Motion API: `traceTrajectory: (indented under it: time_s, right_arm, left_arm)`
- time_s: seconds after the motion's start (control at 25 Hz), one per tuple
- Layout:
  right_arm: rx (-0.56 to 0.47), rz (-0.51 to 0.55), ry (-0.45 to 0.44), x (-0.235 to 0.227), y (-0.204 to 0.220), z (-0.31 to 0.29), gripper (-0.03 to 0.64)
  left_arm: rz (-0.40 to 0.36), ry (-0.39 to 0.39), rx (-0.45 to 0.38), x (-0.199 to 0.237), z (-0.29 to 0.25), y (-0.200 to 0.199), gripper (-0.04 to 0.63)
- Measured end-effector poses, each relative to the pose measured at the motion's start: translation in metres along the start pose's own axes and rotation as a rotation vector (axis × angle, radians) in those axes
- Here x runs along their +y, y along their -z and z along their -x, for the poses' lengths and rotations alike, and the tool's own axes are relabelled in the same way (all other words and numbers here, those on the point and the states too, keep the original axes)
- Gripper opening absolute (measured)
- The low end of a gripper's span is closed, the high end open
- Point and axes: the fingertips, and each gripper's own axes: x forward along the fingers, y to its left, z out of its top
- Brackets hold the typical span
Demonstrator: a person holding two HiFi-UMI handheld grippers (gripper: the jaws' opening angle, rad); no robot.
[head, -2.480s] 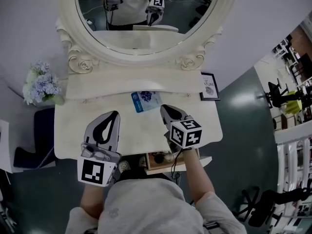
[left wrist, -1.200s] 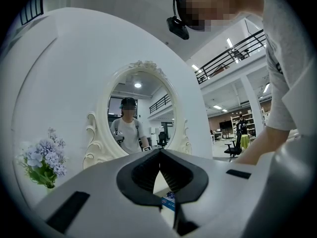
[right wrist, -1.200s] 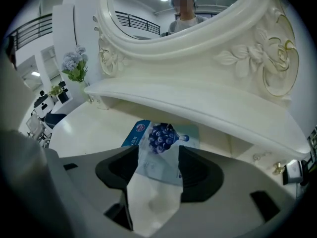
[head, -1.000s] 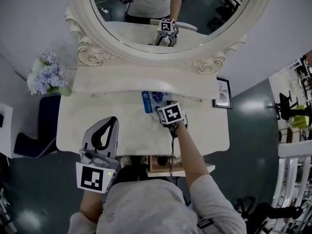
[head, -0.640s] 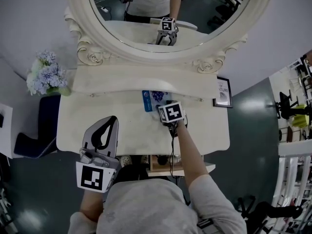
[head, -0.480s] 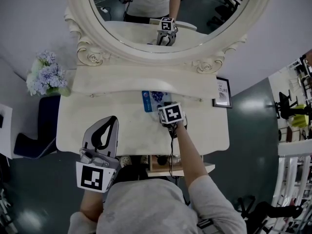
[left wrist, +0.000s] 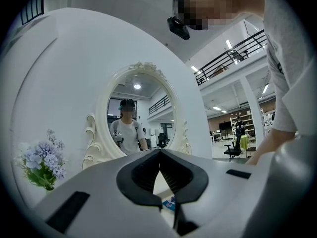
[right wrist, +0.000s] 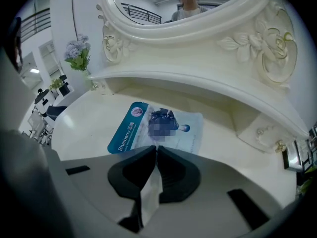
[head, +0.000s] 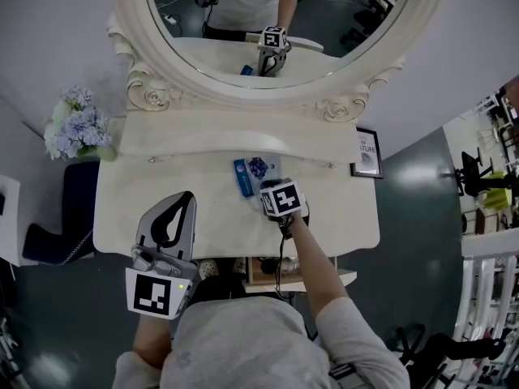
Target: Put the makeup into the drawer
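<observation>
A flat blueberry face-mask sachet [head: 248,173] is seen lying on the pale bench [head: 345,213] at the centre of the head view, just below the ledge under the oval mirror [head: 243,31]. The right gripper [head: 272,189] is angled down at the sachet's near edge. Its jaws are closing and are brought almost together, and in the right gripper view a thin pale edge of the packet is pinched between the pads. The left gripper [head: 185,197] is held level at the lower left, well apart from the sachet, with its jaws together and nothing between them. The drawer [head: 258,280] is pulled open at the bench's bottom edge, with small items already seen inside. The sachet is judged to be very light, thin and floppy, with a glossy film that could slip from the pads. It is best held at an edge, as here, since its flat face cannot be gripped against the bench. Sagging is to be expected once it is lifted, so a firm pinch and a steady carry to the drawer are advised.
</observation>
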Motion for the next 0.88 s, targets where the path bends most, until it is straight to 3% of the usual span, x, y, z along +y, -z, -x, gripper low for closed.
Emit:
traceTrajectory:
  time_s: [0.36,0.88]
  right_arm:
    - [-0.128,-0.095,-0.015,0.019,0.018,0.033,0.031]
    - [-0.349,-0.114,-0.111,0.061,0.015,0.113,0.031]
  left_arm:
    - [0.006,0.004,-0.002,-0.001,0.007,0.001,0.014]
    - [0.02,0.024,-0.037,-0.008,0.015,-0.006,0.014]
